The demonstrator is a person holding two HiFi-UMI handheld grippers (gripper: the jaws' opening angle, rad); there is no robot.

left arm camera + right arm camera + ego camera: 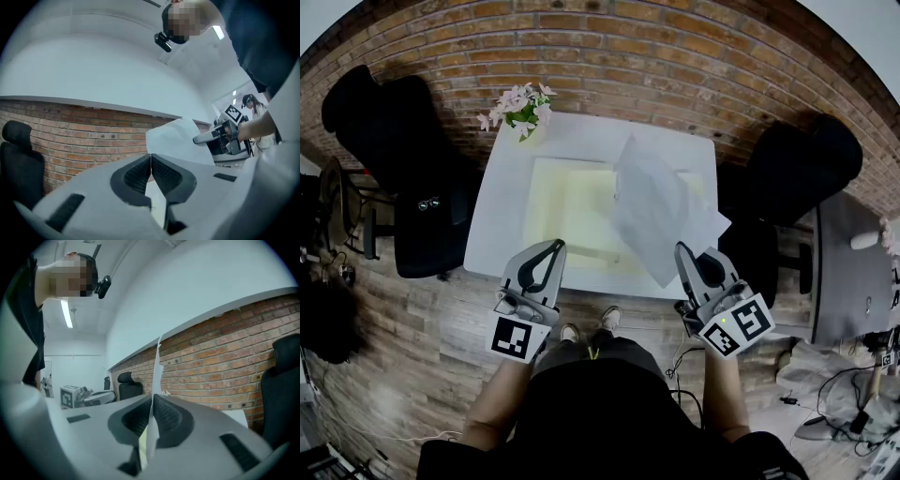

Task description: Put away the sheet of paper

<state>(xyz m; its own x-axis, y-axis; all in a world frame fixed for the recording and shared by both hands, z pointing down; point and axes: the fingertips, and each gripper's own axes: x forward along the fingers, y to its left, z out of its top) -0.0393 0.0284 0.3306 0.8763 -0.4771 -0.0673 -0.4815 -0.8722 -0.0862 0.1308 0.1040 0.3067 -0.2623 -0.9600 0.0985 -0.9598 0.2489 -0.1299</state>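
While the left gripper (151,158) is held level with its jaws pressed together on nothing, the right gripper (152,398) has its jaws pinched tight on the near corner of the sheet of paper (652,211). The sheet is lifted above the right side of the white table (502,202), partly over a pale yellow tray (567,220). Flowers (520,105) stand at the table's far left corner, near the brick wall (675,56).

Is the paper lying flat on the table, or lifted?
Lifted: the right gripper pinches the sheet of paper, holding it tilted above the table.
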